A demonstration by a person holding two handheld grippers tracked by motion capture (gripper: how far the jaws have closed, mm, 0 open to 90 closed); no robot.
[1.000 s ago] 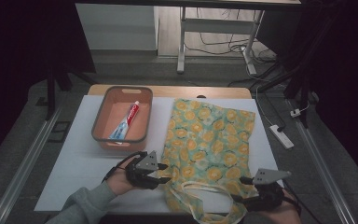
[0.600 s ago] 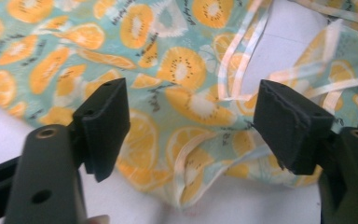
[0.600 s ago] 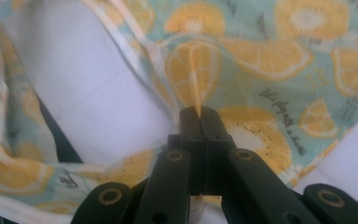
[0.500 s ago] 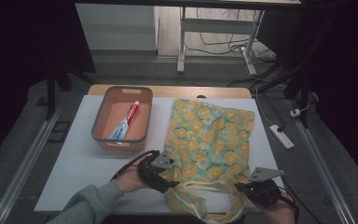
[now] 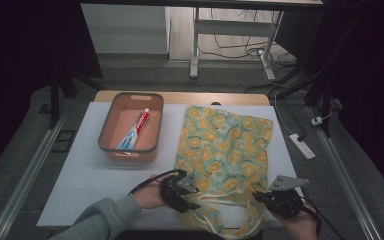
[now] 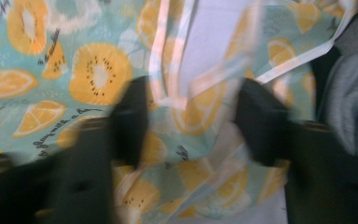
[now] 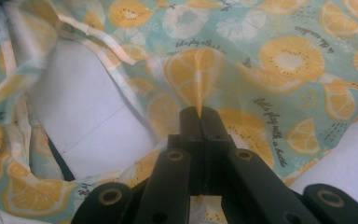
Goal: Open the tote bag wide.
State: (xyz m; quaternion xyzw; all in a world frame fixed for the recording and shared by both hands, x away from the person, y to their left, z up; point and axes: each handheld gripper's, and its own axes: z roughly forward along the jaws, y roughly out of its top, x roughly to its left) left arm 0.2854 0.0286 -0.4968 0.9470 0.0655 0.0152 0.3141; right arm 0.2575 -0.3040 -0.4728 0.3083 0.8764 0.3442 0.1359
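The fruit-print tote bag point(image 5: 225, 150) lies flat on the white bench point(image 5: 80, 175), its mouth and handles toward me at the near edge; my two tongs work at that near end.

My right tongs point(image 5: 268, 198) sit at the bag's near right corner; in the right gripper view the jaws are pressed together with a ridge of the bag's cloth pinched between them, so that the fabric rises in a small fold at their tips point(image 7: 199, 114); the orange-slice pattern spreads away beyond it, and a pale-edged handle strap point(image 7: 98, 42) loops off to the left over bare bench.

My left tongs point(image 5: 187, 192) rest on the bag's near left corner, by the opening; in the left gripper view, which is blurred, the jaws stand apart with the hemmed edge of the bag and a strap lying between them; they have just been closing, yet the pads do not press the cloth so far as I can see; my grey sleeve point(image 5: 105, 217) shows behind them.

Farther off on the left of the bench stands an orange basket point(image 5: 152, 127) with a toothpaste tube point(image 5: 135, 130) lying in it, well apart from the bag.
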